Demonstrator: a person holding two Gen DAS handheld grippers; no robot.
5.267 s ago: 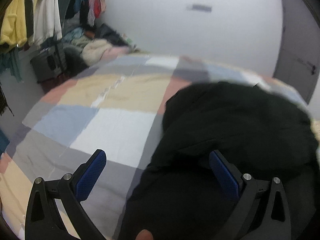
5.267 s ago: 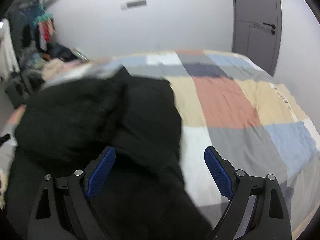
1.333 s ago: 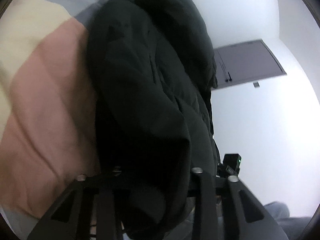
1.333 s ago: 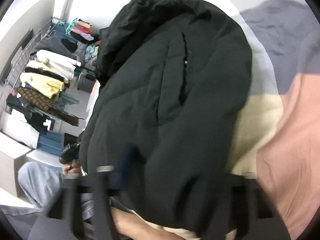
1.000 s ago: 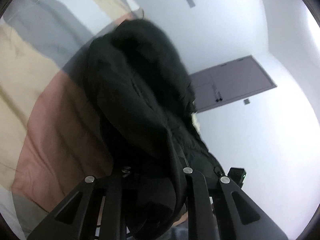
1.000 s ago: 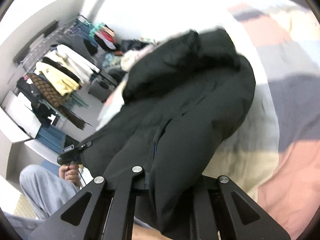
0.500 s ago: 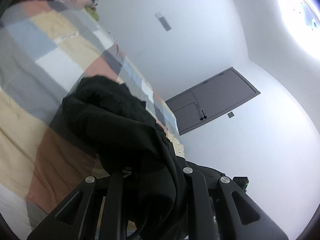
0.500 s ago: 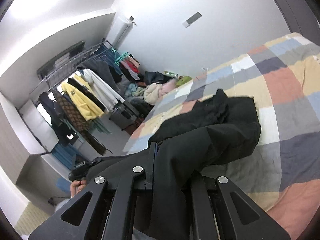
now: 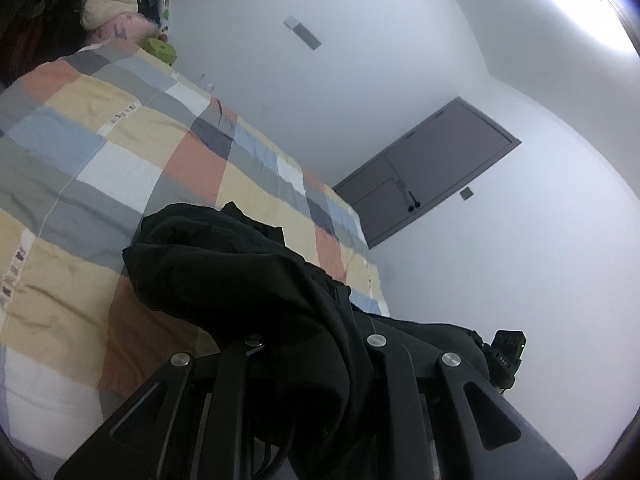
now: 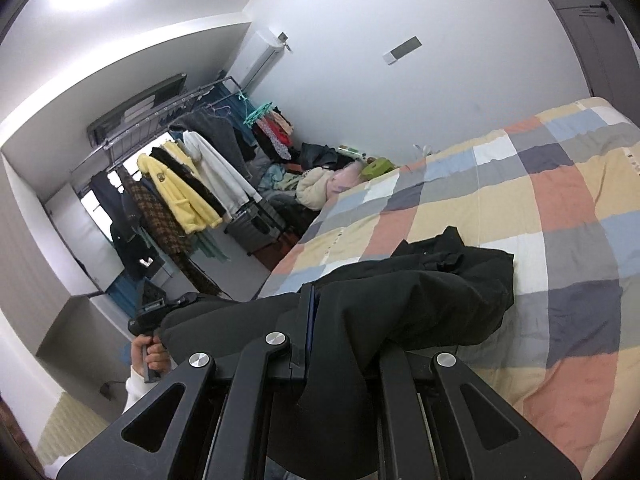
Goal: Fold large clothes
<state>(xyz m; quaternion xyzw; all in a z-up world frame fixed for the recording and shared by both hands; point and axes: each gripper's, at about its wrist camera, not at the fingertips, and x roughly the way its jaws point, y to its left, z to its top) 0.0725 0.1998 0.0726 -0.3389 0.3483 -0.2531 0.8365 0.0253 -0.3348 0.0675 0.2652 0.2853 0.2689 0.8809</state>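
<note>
Nearest, the left tongs (image 9: 308, 344) and right tongs (image 10: 340, 344) are each clamped narrow on an edge of a bulky black jacket (image 10: 420, 296), lifting its near part. Beyond them, the rest of the jacket trails down onto the checked quilt of the bed (image 10: 560, 200). A clothes rack (image 10: 168, 184) stands far left. The thick fabric could probably slip from either grip under its own weight, or drag bunched across the quilt.

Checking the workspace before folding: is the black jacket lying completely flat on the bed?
No, the black jacket is lifted at one end, clamped in the right hand-held gripper.
</note>
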